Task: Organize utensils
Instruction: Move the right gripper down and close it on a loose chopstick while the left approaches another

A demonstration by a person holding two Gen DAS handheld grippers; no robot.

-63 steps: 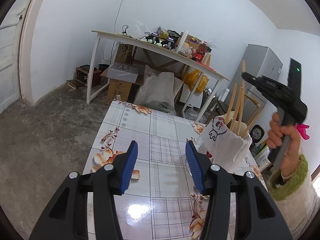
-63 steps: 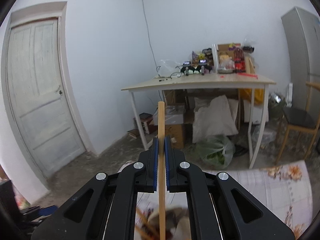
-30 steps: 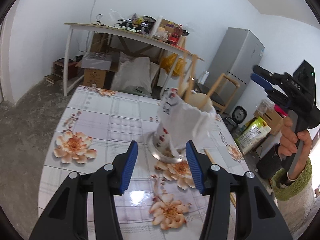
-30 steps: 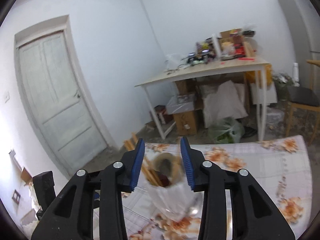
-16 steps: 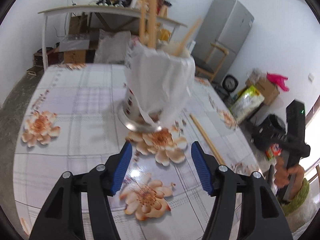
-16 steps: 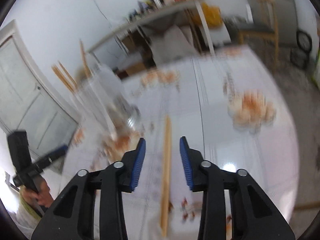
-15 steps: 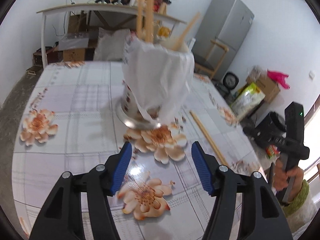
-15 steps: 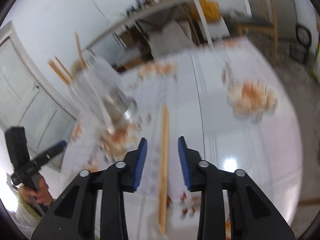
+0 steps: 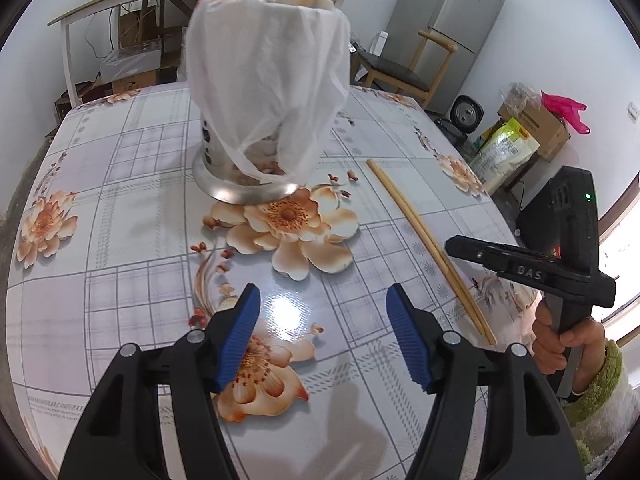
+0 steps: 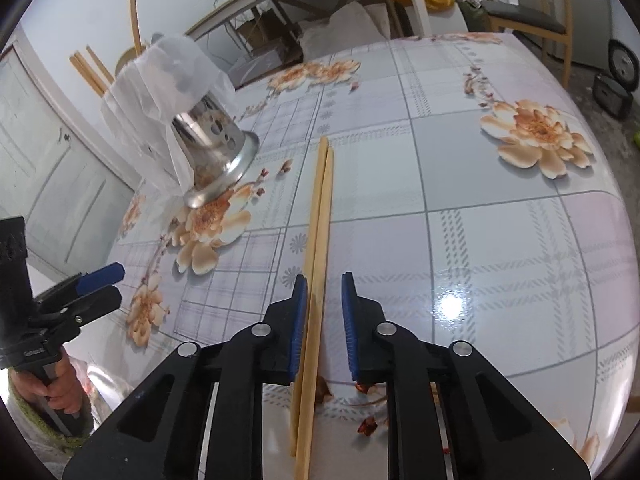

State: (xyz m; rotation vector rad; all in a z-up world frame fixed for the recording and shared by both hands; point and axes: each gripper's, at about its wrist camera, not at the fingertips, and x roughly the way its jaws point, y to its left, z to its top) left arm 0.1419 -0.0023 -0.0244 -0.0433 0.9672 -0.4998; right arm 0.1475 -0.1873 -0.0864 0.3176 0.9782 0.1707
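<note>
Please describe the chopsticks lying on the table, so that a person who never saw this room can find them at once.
Find the flowered table and the steel holder draped in white plastic. To its right lie two chopsticks side by side, running between the fingers of the open right claw. Unlike the sticks standing in the holder, these lie flat.

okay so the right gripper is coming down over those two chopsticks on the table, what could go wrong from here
Three risks. The right gripper is open around two chopsticks lying side by side, so closing could pinch only one and leave or flick the other. The glossy tablecloth may let them slide. Later, the plastic bag draped over the utensil holder, already full of sticks, could snag the tips or tip the holder.
</note>
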